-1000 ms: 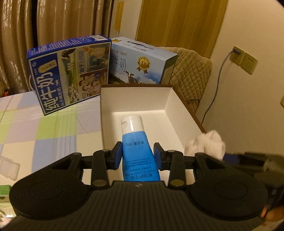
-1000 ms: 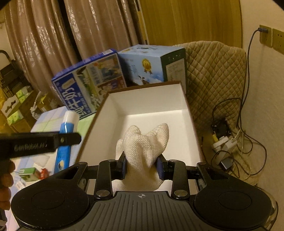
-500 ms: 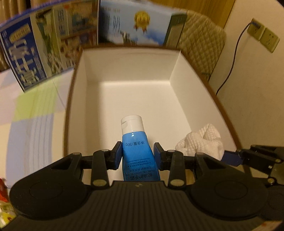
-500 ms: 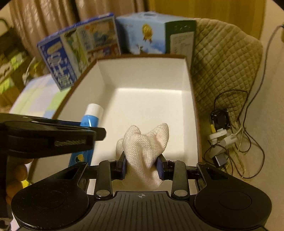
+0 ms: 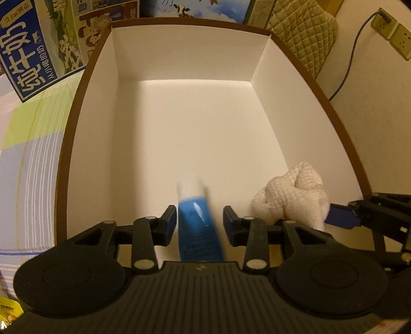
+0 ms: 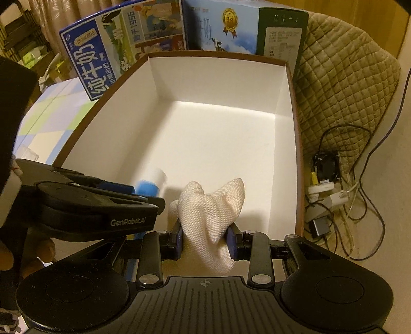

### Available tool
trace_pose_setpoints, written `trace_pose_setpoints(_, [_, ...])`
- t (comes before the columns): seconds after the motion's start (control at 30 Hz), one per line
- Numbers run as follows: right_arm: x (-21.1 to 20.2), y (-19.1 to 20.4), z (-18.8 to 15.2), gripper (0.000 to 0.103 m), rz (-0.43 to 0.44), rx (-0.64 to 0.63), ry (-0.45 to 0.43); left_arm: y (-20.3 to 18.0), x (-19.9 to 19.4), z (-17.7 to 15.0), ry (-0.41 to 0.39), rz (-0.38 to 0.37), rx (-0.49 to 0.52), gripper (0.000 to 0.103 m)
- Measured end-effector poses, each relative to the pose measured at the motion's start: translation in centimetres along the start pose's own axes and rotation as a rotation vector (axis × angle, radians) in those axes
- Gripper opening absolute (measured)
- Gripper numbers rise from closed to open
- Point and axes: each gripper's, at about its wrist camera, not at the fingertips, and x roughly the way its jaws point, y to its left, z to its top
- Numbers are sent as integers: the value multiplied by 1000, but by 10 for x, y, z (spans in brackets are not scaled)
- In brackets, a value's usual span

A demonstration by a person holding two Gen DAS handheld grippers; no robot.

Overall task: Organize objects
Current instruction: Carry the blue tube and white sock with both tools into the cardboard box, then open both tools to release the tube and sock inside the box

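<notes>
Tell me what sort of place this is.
Probably a room in a home: long curtains, a chair with a quilted cover, milk cartons on a checked tablecloth, and a wall socket.

Materials and finishes, box interior and held items

Box (image 5: 195,133): smooth matt white card, brown rim. Tube (image 5: 199,231): glossy blue plastic, white cap. Cloth (image 6: 209,218): coarse cream knit, rough. Milk cartons (image 6: 123,56): glossy printed card. Left gripper (image 5: 199,221) and right gripper (image 6: 205,240): matt black plastic, ribbed; blue pads.

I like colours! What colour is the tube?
Blue tube with a white cap, seen best from the left wrist, though blurred.
</notes>
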Motion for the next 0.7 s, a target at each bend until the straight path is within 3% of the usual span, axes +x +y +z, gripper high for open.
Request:
trace_pose_setpoints(0.2, [-1,0,2,31,6,-16,-16,0,-17,2,-44,10,12,59])
trace_pose_setpoints(0.3, [-1,-1,0,32,22,-17,-37,0,-27,1,-59,-9,4,60])
trace_pose_setpoints(0.4, [-5,-1,-3,38,39,-25,-75,-1,-39,1,-94,8,7,71])
trace_pose_setpoints(0.57, [-20,-1,-7,62,60,-19,-156,6,-66,-5,-151,4,-22,74])
trace_pose_setpoints(0.7, [-39,-1,-10,68,87,12,-190,13,-95,-21,-210,27,-40,83])
